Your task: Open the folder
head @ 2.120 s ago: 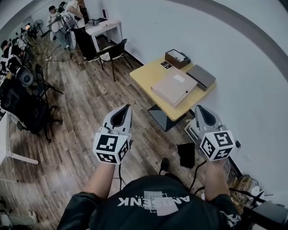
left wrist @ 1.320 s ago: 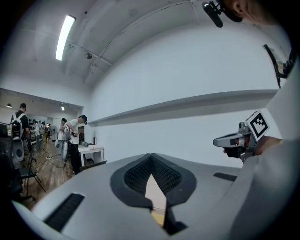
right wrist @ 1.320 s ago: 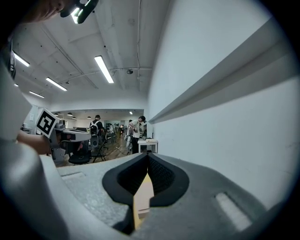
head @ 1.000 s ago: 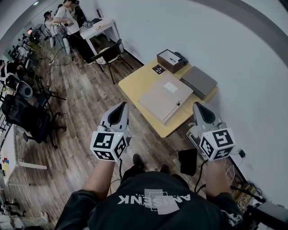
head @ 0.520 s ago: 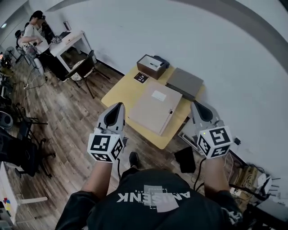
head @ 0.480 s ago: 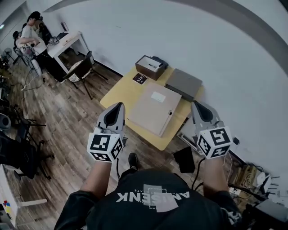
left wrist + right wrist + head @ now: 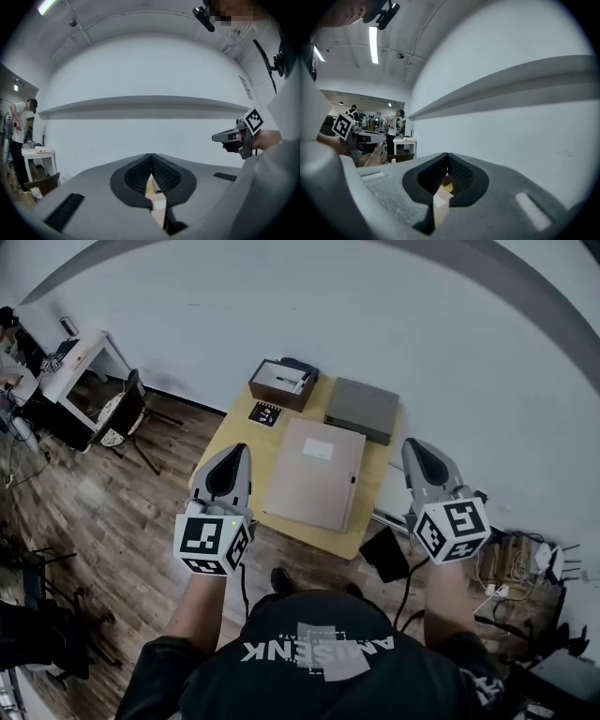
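Compared with a second ago, the small yellow-topped table point(image 7: 236, 448) sits squarely ahead against the white wall point(image 7: 441, 324) instead of off toward 1 o'clock. Both grippers have come closer to it, with their jaws as tightly together as before.

The table stands at the centre of the head view on the wooden floor point(image 7: 103, 502), which runs off toward 9 o'clock. The task's large beige cardboard folder point(image 7: 314, 474) lies flat and closed in the middle of the table. It has a white label near its far edge and a small dark clasp on its 3 o'clock edge. That is probably the side that opens, with the spine at 9 o'clock. Lying squarely with its near edge toward the person, it looks set out for easy reach.

At 12 to 1 o'clock of the folder, just beside it, rests a grey flat case point(image 7: 361, 409). At 11 o'clock stands a brown open box point(image 7: 278, 383), and in front of that lies a small black patterned card point(image 7: 266, 412). All three sit along the wall side, clear of the folder.

The left gripper point(image 7: 238, 450) is held level at the folder's 9 o'clock, and the right gripper point(image 7: 413, 446) at its 3 o'clock. They flank the folder without touching it. Both are fully closed with pad against pad, hold nothing, and are still on approach.
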Motion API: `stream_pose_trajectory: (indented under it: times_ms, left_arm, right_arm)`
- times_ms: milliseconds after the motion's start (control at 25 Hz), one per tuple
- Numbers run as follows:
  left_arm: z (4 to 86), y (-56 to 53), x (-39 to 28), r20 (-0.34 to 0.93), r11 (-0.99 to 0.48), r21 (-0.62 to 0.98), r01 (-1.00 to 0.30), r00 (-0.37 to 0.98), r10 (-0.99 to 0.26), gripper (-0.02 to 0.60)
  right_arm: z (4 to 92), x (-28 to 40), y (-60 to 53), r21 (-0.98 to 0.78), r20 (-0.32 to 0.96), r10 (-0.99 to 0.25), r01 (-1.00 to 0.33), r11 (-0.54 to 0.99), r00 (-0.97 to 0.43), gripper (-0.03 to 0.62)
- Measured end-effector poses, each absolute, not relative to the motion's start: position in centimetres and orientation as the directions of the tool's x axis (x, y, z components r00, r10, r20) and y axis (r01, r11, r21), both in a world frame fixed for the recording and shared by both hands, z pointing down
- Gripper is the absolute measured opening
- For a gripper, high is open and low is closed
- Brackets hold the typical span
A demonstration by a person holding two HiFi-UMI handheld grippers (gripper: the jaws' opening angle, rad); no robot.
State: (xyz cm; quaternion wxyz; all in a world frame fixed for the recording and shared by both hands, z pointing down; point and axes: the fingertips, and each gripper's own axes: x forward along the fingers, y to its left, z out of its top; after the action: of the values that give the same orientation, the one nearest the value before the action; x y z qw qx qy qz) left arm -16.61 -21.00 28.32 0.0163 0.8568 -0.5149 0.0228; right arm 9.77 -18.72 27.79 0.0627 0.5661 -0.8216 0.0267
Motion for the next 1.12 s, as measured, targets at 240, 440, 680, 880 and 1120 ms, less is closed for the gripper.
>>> stream_pose_trajectory:
  times_ms: [240,440,680,880,1120]
  left_arm:
    - [29.1,-23.2,-16.7,0.058,-0.549,0.022,-0.835,0.549,-0.834,0.002]
    - [29.8,-24.4,-16.4,0.059,-0.552,0.023,-0.834,0.552,-0.832,0.002]
    - [30.2,-24.4,-14.8,0.083,-0.542,0.033,-0.840,0.542,-0.836,0.079]
    - [30.6,-24.1,-13.4,0.106,-0.538,0.013,-0.843,0.536,-0.838,0.108]
    - [33.1,-23.7,-12.4,0.167,-0.547,0.009,-0.837,0.540,-0.825,0.214]
  right_arm:
    - [28.0,9.8,-19.0,0.001,0.139,-0.955,-0.965,0.264,-0.261,0.015]
    - [28.5,10.6,-19.6,0.000,0.156,-0.952,-0.964,0.266,-0.263,0.021]
    - [28.3,12.5,-21.0,-0.003,0.149,-0.941,-0.952,0.306,-0.303,0.041]
    - [28.8,13.6,-21.9,-0.008,0.145,-0.928,-0.938,0.346,-0.343,0.104]
    - [30.1,15.2,-23.1,-0.029,0.173,-0.913,-0.929,0.369,-0.368,0.247]
